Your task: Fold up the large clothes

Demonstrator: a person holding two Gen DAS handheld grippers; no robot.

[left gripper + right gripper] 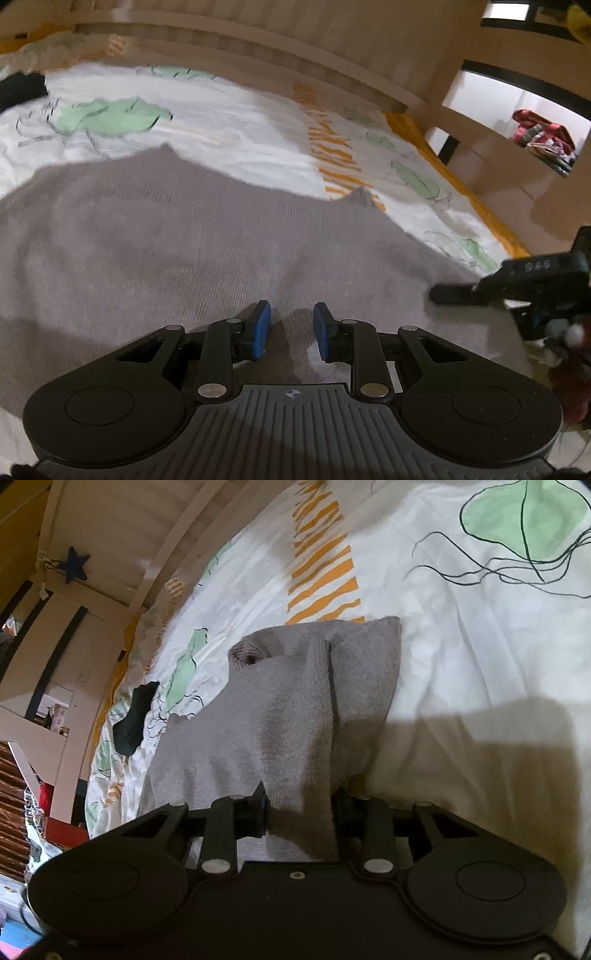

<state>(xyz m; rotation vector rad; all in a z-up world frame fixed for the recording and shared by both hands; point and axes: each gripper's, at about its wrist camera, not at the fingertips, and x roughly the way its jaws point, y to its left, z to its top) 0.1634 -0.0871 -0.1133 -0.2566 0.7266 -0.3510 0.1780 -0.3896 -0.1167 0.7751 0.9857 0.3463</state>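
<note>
A large grey knit sweater (184, 240) lies spread on a white bedsheet (240, 122) printed with green leaves and orange stripes. My left gripper (291, 326) hovers low over the sweater's near part. Its blue pads (261, 330) stand apart with only flat cloth beneath them. In the right wrist view the sweater (288, 709) is bunched into a raised fold that runs back between the fingers of my right gripper (300, 805), which is shut on it. The right gripper's black body (535, 273) shows at the left view's right edge, at the sweater's side.
A black garment (135, 716) lies further off on the sheet (461, 646). A pale wooden bed frame (258, 48) borders the far side. Shelves with folded clothes (543, 136) stand beyond the bed's corner. A blue star (74, 565) hangs on the frame.
</note>
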